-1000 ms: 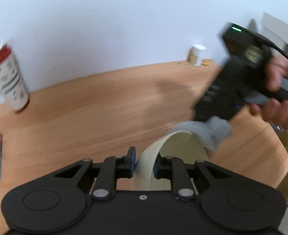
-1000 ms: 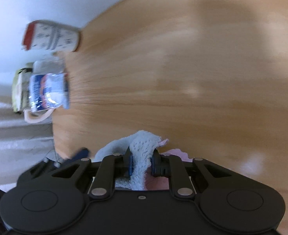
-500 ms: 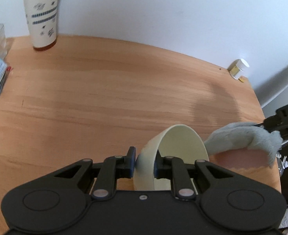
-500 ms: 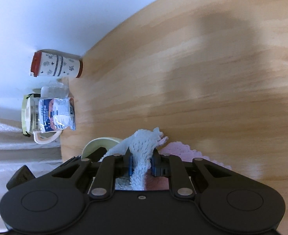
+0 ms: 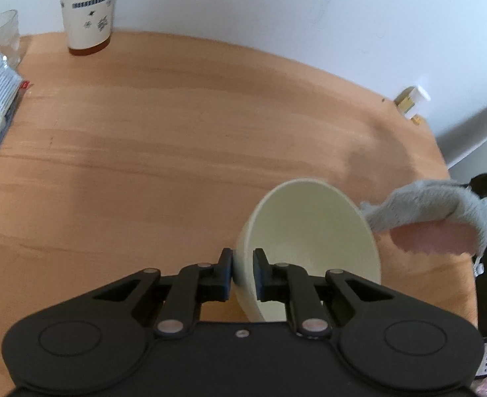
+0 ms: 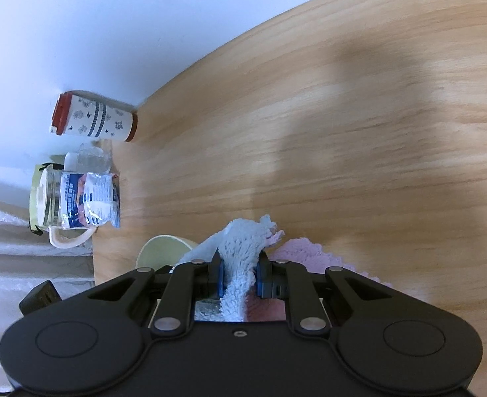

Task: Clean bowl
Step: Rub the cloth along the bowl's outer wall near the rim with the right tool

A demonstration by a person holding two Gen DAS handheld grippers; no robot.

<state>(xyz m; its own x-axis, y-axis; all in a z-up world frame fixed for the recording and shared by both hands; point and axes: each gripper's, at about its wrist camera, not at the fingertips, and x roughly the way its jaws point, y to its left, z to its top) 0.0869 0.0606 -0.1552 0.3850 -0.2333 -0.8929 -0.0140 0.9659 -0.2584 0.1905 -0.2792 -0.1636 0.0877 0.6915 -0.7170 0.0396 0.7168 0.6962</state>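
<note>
**Inspector A:** Step in hand, as I judge it: the wipe itself is not under way. The left gripper (image 5: pixel 243 266) holds the cream bowl (image 5: pixel 313 244) by its near-left rim, tilted, mouth turned up and to the right, over the near right part of the wooden table (image 5: pixel 177 139). The cloth (image 5: pixel 435 203) hangs just right of the bowl's far rim, close to it; contact I cannot confirm.

**Inspector B:** And the jaws?

**Inspector A:** Left: almost together and closing a little further, with the bowl wall pinched between the pads, one pad outside, one inside. Right gripper (image 6: pixel 239 273): jaws narrow, clamped on a bunched fold of the pale blue-grey cloth (image 6: pixel 240 251), pink on its underside. In the right wrist view the bowl (image 6: pixel 164 251) shows at lower left, partly behind the cloth.

**Inspector B:** What does the next move call for?

**Inspector A:** In my judgement, bringing the cloth left and down into the bowl's mouth and sweeping the inner wall, while the left grip keeps the rim steady. The rim pinch is narrow; a hard push could twist the bowl.

**Inspector B:** Surroundings?

**Inspector A:** A patterned tumbler (image 5: pixel 88 10) and a foil packet (image 6: pixel 91 198) stand at the far left, well apart from the work
</note>
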